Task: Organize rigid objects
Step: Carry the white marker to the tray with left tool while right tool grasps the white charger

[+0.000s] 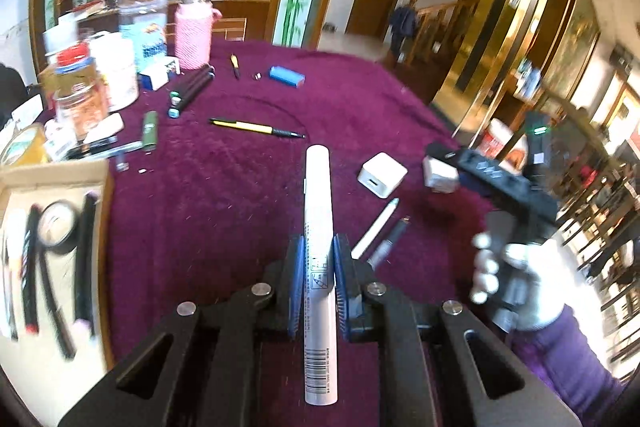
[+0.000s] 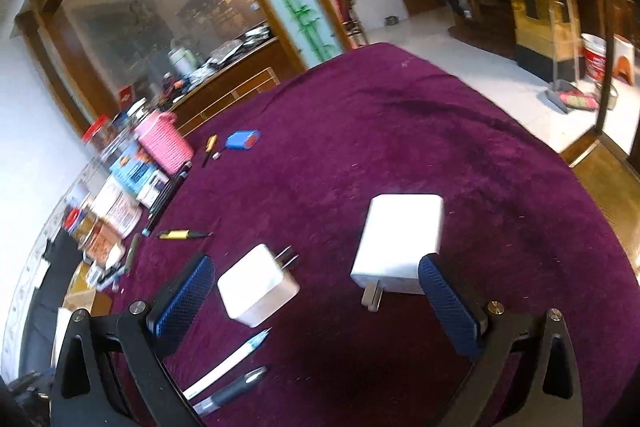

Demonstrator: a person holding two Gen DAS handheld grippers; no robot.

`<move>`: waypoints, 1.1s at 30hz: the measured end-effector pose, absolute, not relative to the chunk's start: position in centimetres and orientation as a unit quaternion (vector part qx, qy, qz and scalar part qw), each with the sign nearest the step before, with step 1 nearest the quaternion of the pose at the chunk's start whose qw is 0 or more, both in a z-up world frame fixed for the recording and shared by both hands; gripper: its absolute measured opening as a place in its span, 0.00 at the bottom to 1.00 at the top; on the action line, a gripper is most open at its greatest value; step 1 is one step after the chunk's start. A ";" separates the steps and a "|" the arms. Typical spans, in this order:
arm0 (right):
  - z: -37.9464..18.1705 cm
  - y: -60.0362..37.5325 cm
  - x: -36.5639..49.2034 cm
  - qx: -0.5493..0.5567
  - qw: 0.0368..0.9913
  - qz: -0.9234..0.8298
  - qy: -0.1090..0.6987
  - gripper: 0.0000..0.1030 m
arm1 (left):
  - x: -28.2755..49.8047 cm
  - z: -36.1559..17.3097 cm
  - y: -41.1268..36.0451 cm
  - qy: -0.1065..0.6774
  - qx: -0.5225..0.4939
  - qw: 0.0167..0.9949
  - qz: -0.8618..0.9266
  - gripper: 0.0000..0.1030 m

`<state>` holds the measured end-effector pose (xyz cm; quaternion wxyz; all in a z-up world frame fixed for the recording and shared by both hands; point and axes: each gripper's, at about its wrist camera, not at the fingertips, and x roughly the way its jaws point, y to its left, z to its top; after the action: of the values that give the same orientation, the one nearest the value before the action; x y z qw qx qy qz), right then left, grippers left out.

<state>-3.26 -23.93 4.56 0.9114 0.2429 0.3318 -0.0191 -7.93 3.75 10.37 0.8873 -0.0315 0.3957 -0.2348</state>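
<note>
the left gripper [image 1: 316,279] has its jaws clamped on a white marker [image 1: 318,247], lifted off the desk [image 1: 240,195], likely bound for the box [image 1: 52,183] where pens already lie. the right gripper [image 2: 316,291] hangs with jaws apart over two chargers [image 2: 258,285], probably next.

1. The worktop [image 2: 400,131] wears a plum cloth, matt and fuzzy like velvet, flecked with lint.
2. The white tube [image 1: 318,211] in the left claw [image 1: 318,259] looks like smooth, faintly glossy plastic with printed text.
3. Both claws carry blue ribbed pads [image 2: 188,291] on matt black plastic, with shiny metal pins.
4. The two white chargers [image 2: 402,239] are satin plastic with dull metal prongs.
5. The box [image 1: 60,171] at left is plain brown cardboard.
6. The pink jug [image 1: 194,33] has a woven-looking sleeve.
</note>
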 end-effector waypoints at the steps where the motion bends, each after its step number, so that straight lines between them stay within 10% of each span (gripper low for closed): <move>1: 4.6 -23.7 -3.3 0.244 0.911 -0.013 0.331 0.99 | -8.8 10.8 4.8 0.390 -0.038 0.889 -0.236 0.14; 23: 2.4 -15.4 5.2 0.187 0.837 -0.087 0.507 0.95 | -13.3 9.7 25.3 0.375 -0.138 0.913 -0.087 0.14; 27: 2.5 -14.0 5.8 0.128 0.839 -0.117 0.516 0.64 | -14.4 9.2 27.7 0.375 -0.147 0.913 -0.054 0.14; 33: 2.8 -14.4 5.0 0.125 0.848 -0.094 0.507 0.64 | -15.3 8.6 29.7 0.387 -0.155 0.909 -0.022 0.14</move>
<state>4.98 -14.40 2.79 0.8475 0.1249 0.5073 -0.0936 -15.34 29.66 8.61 0.9088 -0.1553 0.3865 -0.0224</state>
